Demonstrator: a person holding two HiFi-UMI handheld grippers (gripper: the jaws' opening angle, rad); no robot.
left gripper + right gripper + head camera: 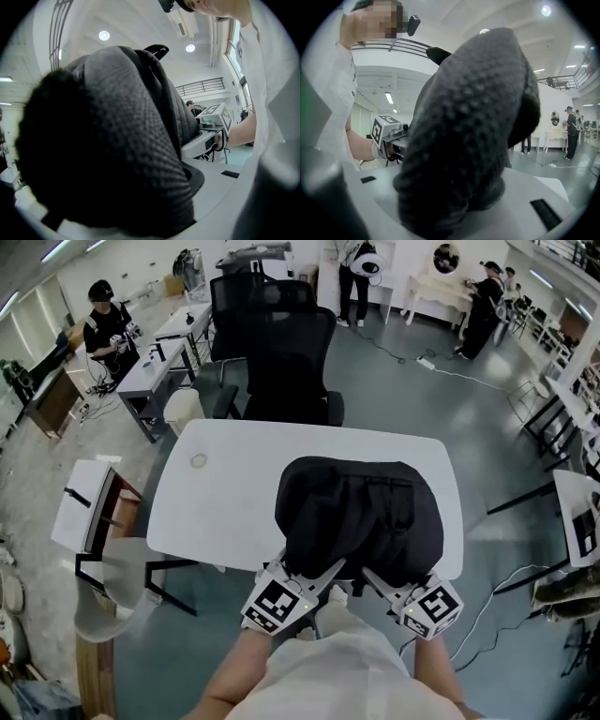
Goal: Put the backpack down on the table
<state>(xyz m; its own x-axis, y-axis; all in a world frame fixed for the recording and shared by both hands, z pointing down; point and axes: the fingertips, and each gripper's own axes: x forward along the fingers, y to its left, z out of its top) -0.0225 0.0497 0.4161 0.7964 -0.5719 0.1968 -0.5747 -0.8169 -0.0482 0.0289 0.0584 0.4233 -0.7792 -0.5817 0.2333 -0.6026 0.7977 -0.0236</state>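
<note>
A black backpack [361, 512] hangs over the near edge of the white table [225, 493]; whether its bottom touches the tabletop I cannot tell. My left gripper [322, 574] is shut on a padded mesh shoulder strap [117, 154] at the bag's near left. My right gripper [382, 583] is shut on the other mesh strap [464, 140] at the near right. The straps fill both gripper views, so the left gripper [133, 201] and the right gripper [450, 192] show only their pale jaw surfaces beneath the fabric. Each gripper view also shows the other gripper's marker cube [215, 115] [386, 131].
A black office chair [286, 362] stands at the table's far side. A small round object [198, 461] lies on the table's left part. A low side desk [94, 507] stands to the left. People work at desks in the background, and cables [497, 601] run across the floor at right.
</note>
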